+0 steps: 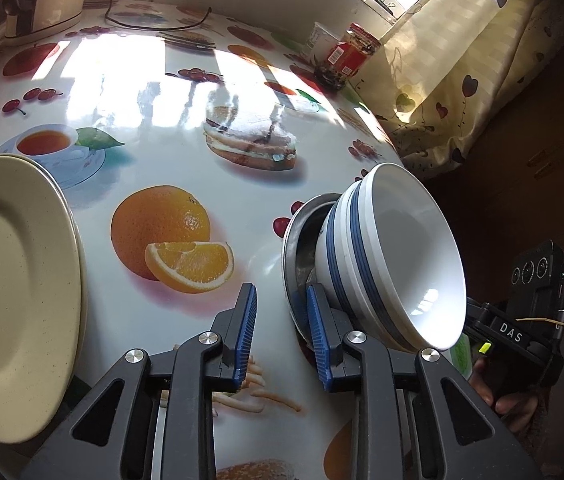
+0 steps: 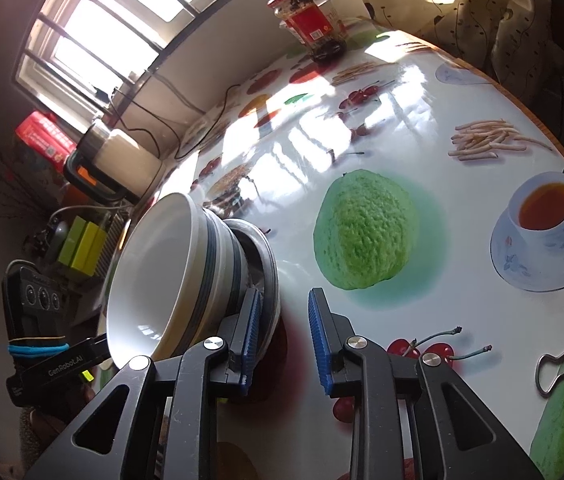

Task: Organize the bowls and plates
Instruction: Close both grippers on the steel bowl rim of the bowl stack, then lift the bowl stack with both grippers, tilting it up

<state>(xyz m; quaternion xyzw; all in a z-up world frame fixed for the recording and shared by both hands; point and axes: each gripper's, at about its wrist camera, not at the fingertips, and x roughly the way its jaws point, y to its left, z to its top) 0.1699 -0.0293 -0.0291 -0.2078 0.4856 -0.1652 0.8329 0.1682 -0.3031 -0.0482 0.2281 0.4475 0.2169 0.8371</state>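
A stack of white bowls with blue bands (image 1: 394, 256) sits nested in a metal dish (image 1: 302, 248) on the fruit-print table. In the left wrist view my left gripper (image 1: 282, 336) is open and empty, its right finger beside the metal dish's rim. A beige speckled plate (image 1: 13, 288) lies at the left. In the right wrist view the same bowl stack (image 2: 169, 280) and metal dish (image 2: 265, 264) are at the left of my right gripper (image 2: 286, 340), which is open and empty, its left finger next to the dish.
A red-labelled jar (image 1: 354, 50) and a white cup (image 1: 320, 40) stand at the far table edge near a curtain (image 1: 462, 60). A kettle (image 2: 117, 156) with a cable is at the back. A metal wire handle (image 2: 558, 368) lies at the right.
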